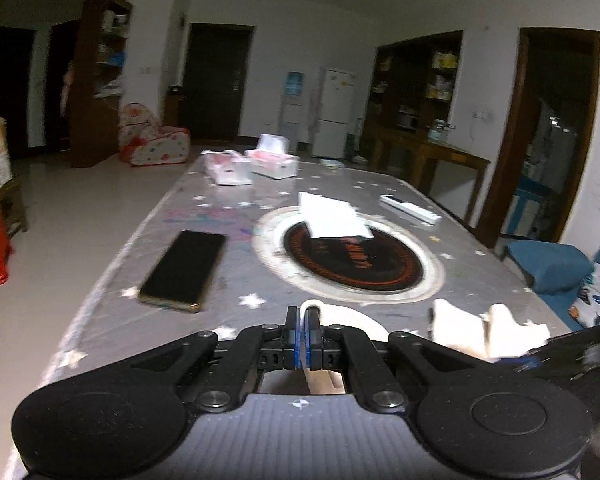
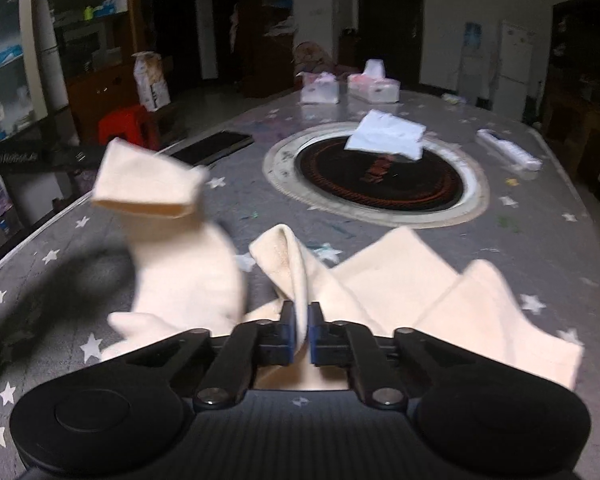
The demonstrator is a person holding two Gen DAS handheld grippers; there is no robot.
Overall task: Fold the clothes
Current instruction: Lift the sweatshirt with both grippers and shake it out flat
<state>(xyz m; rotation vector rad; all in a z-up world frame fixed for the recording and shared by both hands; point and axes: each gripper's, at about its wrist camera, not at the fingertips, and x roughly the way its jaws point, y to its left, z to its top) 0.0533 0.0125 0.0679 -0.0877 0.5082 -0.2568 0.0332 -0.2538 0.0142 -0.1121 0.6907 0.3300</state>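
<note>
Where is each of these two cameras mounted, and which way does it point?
Left wrist: sits on the left gripper, looking along the table past a phone; its fingers pinch cream garment.
Right wrist: sits on the right gripper, fingers pinching the same garment.
Shared: the round inset and tissue boxes.
</note>
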